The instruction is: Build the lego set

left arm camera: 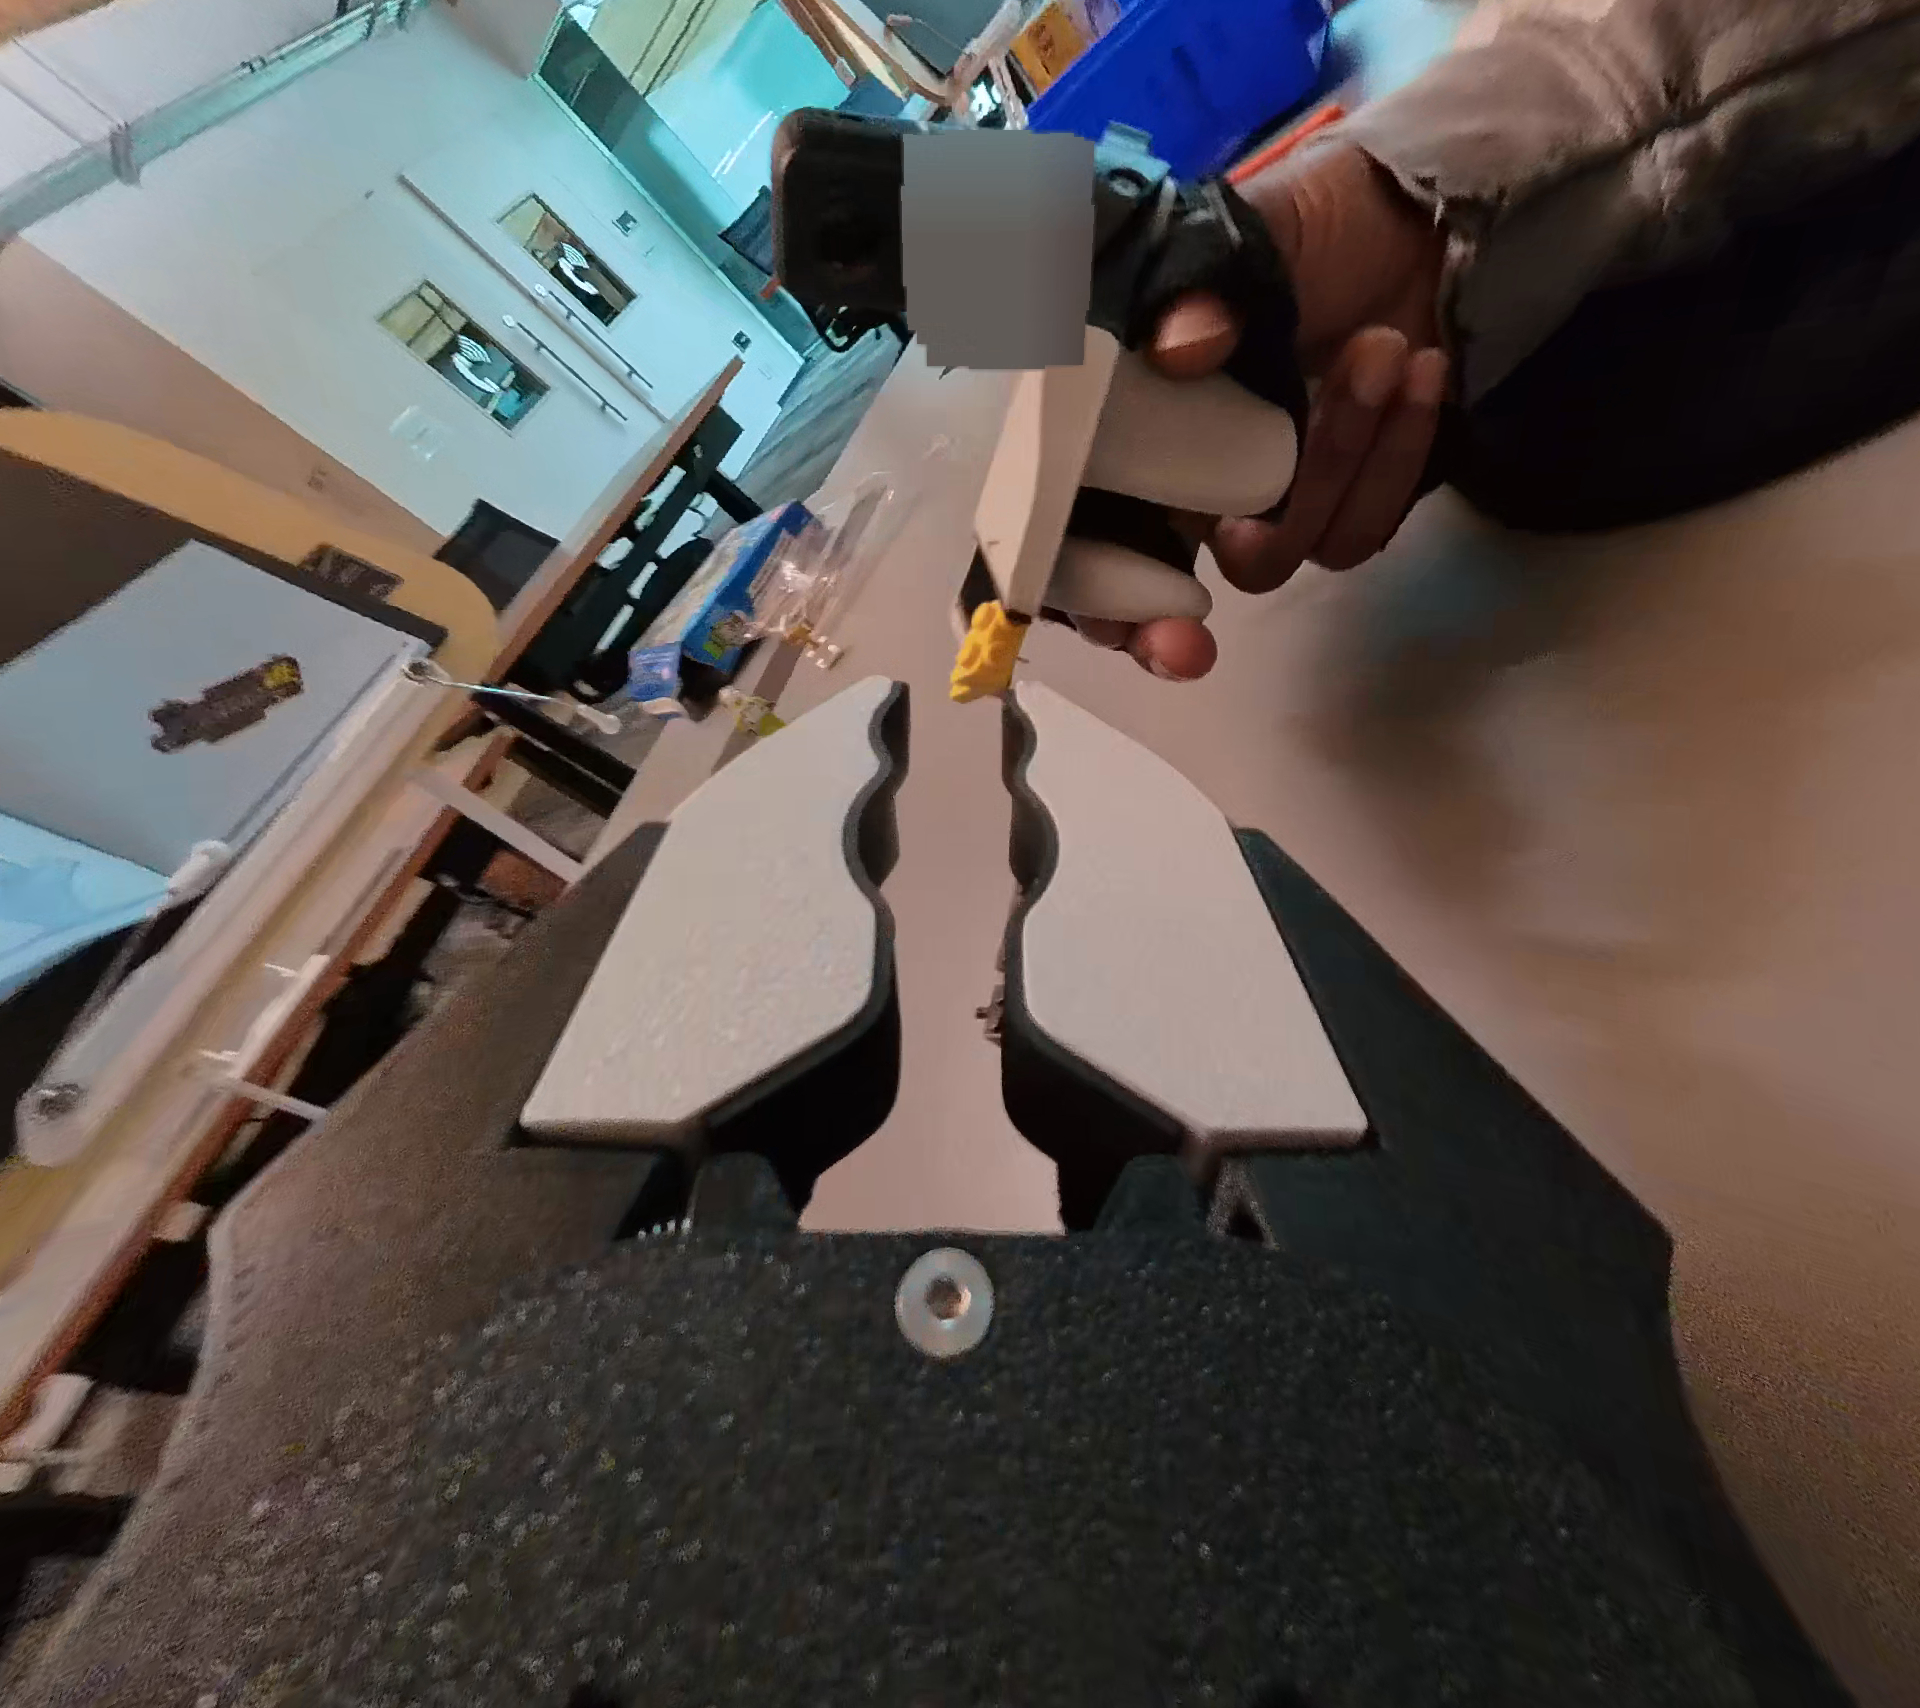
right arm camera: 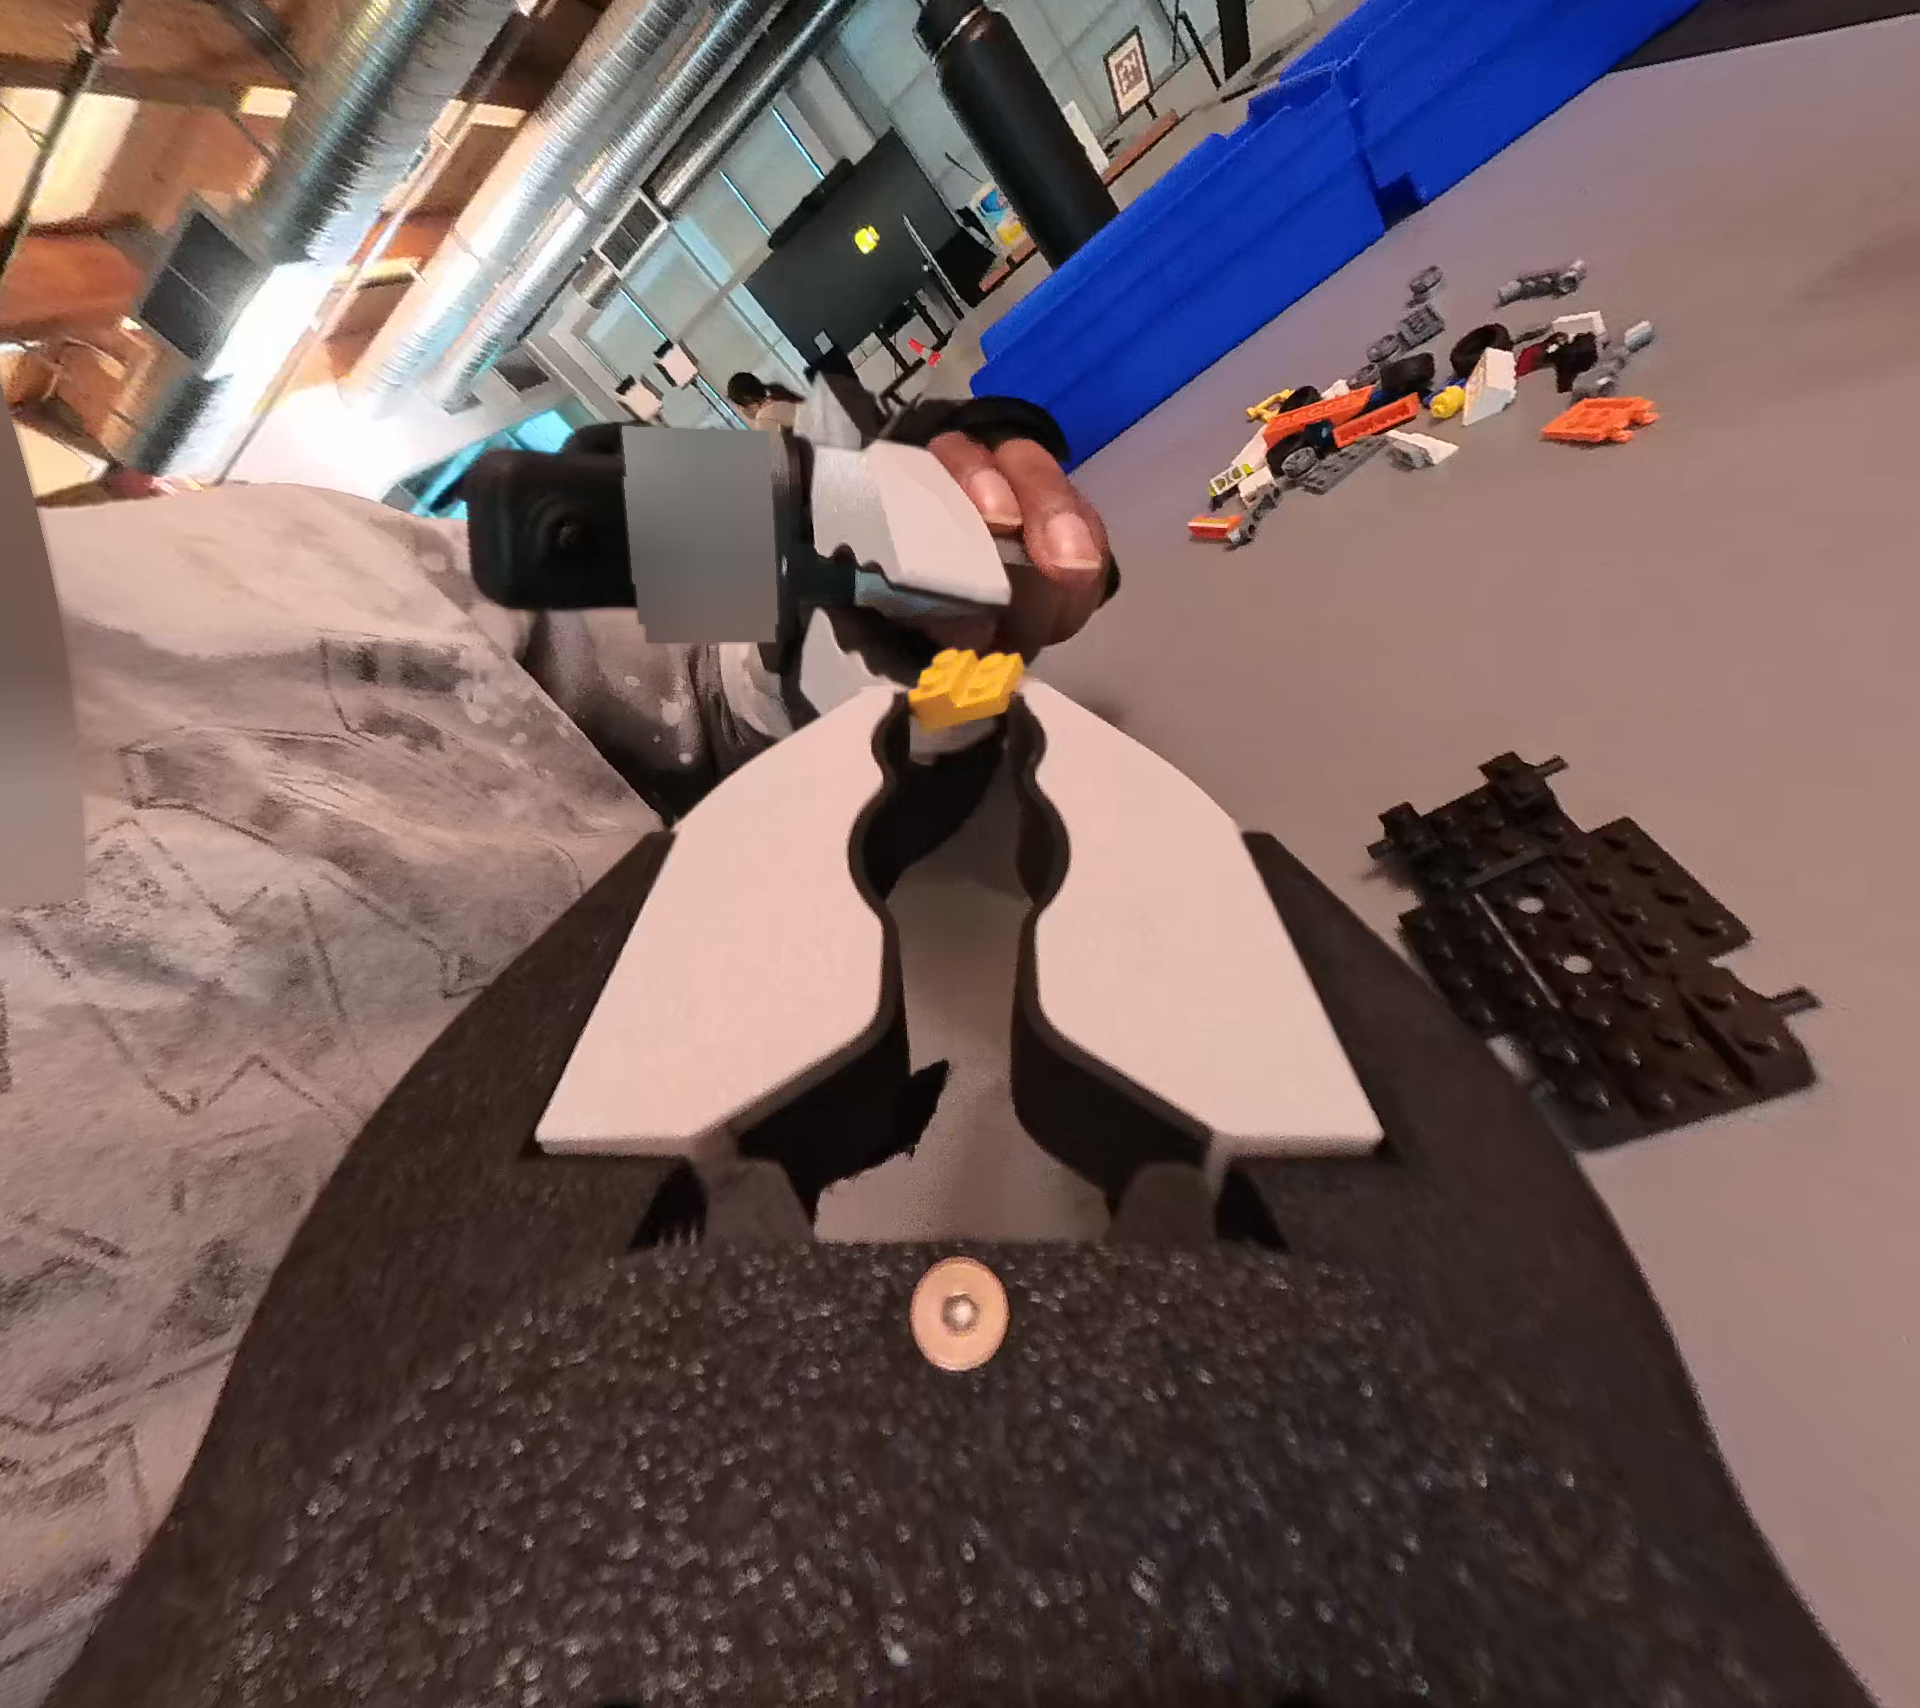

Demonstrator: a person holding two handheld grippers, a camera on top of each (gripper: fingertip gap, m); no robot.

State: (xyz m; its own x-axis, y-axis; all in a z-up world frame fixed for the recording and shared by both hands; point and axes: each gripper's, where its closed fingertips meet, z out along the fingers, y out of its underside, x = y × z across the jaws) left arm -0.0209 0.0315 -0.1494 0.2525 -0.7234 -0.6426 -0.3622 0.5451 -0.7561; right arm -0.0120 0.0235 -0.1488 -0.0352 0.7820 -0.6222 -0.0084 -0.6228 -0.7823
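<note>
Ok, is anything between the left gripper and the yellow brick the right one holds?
Nothing visible. The yellow brick, pinched at the tips of the right gripper, sits just beyond the fingertips of the open left gripper, with no object in between.

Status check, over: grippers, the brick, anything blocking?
Right gripper shut on yellow brick, held above table. Left gripper open, empty, facing it. Black base plate flat on the table, nothing blocking.
</note>
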